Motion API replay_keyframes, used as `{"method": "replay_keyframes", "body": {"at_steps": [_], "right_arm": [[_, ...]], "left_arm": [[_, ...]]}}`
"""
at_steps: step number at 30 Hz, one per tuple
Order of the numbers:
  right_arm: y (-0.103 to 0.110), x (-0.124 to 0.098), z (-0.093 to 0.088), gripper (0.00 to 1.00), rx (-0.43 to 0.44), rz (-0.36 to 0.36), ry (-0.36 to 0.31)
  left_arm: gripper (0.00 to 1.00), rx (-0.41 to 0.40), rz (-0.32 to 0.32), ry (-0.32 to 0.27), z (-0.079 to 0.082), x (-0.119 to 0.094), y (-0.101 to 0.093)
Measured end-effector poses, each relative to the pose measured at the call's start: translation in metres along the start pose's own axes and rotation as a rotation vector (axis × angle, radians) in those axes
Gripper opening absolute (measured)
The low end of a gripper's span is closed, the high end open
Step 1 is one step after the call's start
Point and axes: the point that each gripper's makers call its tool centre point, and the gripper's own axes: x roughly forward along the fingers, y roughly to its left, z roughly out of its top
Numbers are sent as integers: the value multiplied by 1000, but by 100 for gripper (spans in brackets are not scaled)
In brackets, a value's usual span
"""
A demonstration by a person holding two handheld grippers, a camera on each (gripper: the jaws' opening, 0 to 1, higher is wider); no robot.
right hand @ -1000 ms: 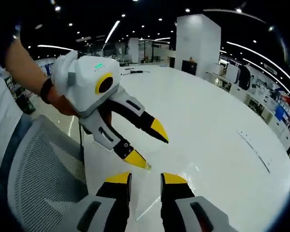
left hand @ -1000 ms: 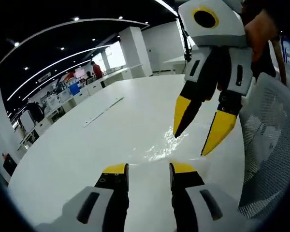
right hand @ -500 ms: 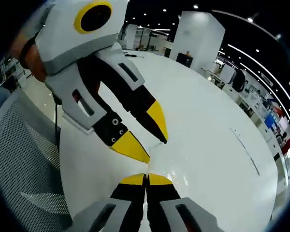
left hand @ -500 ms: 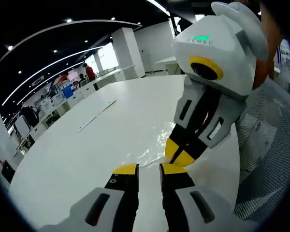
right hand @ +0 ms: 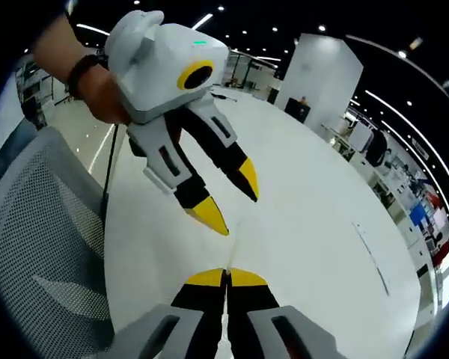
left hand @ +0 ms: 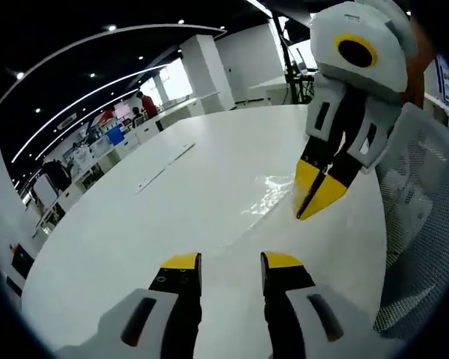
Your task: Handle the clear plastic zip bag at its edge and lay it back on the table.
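The clear zip bag (left hand: 272,189) glints on the white table (left hand: 172,217), one edge lifted toward the tips of my right gripper (left hand: 308,209). That gripper reaches down from the upper right, shut on the bag's edge. In the right gripper view its own jaws (right hand: 226,275) are pressed together, and the bag is only a faint crease (right hand: 238,228) ahead of them. My left gripper (left hand: 230,262) is open near the table's front with nothing between its jaws. In the right gripper view it (right hand: 232,206) hangs open just above the crease, held by a hand (right hand: 97,90).
A grey mesh chair back (left hand: 423,224) (right hand: 37,247) stands against the table's near edge. A long thin strip (left hand: 163,169) (right hand: 370,250) lies farther out on the table. Desks, a white pillar (right hand: 318,75) and people are in the background.
My right gripper went from open to shut on the bag's edge and has since drawn it up and away. My left gripper narrowed beside it, then opened again and pulled back.
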Motion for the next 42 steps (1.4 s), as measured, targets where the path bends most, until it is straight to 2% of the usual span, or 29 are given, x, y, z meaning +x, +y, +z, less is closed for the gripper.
{"method": "replay_keyframes", "body": {"at_steps": [7,13,19,22,26,35,39,42], "right_arm": [[0,-10,0,0,-27,-3,-11],[8,-27,6,0,-57,7,-24],[16,-39,7,0,-86,14,-19],[16,-43,8,0,-90,10,-19],[14,-47,10,0,-84,1,-24],[12,-51,11,0,-59,-19,-36],[11,-51,11,0,-49,-32,-37],[5,-50,7,0,-23,-70,-35]], "left_arm": [[32,15,13,33,-9,2,8],[32,0,13,36,-13,4,11],[31,63,-19,57,-16,5,5],[28,68,-35,66,-19,7,3],[18,75,-53,73,-23,8,-1],[3,77,-63,86,-32,6,-3],[0,109,-63,96,-34,2,-9],[0,127,-66,108,-33,-3,-14]]}}
